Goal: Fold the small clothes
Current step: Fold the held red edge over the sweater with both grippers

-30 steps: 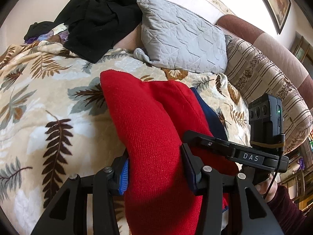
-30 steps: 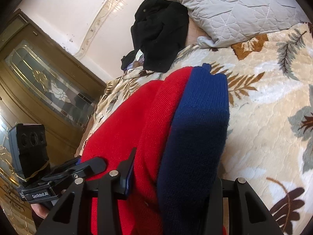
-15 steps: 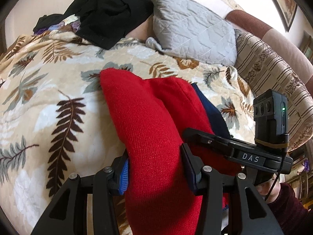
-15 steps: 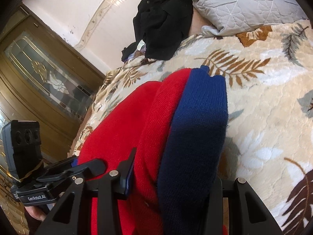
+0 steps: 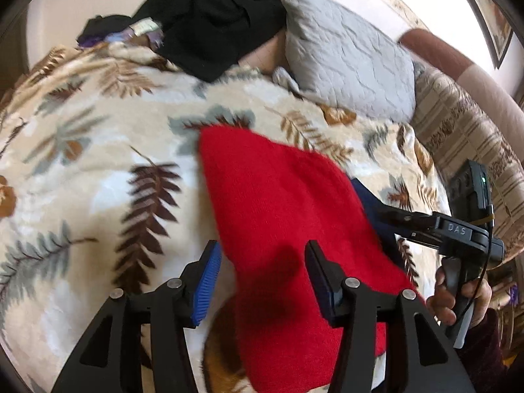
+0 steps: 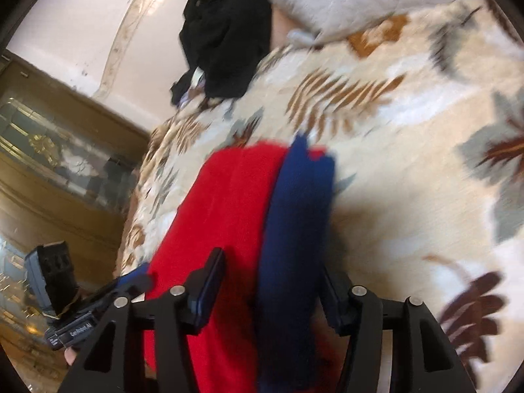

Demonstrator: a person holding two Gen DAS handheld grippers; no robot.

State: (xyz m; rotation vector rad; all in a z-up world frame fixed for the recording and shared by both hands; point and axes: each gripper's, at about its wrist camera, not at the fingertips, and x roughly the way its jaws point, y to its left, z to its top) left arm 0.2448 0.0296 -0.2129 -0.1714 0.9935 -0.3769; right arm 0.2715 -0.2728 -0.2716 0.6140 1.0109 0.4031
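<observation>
A folded red knitted garment (image 5: 278,213) with a navy blue band (image 6: 301,213) lies on the leaf-patterned blanket (image 5: 82,163). My left gripper (image 5: 262,278) straddles the garment's near left part. Its jaws are opening: the blue left pad (image 5: 206,281) stands clear of the cloth, and the right one hovers over the red knit. My right gripper (image 6: 270,288) straddles the near right part, red cloth and navy band between its opening jaws, neither pad pressing. A hand holds the right gripper's handle (image 5: 458,291). Motion blurs both views.
At the blanket's far end lie a heap of black clothes (image 5: 213,16) and a grey quilted pillow (image 5: 347,65). A striped sofa cushion (image 5: 465,137) borders the right side. A wooden door with patterned glass (image 6: 49,147) stands beyond the left edge.
Both grippers' jaws have spread and let go of the red garment, which now rests flatter on the blanket. Both grippers have drawn back a little toward the near edge.
</observation>
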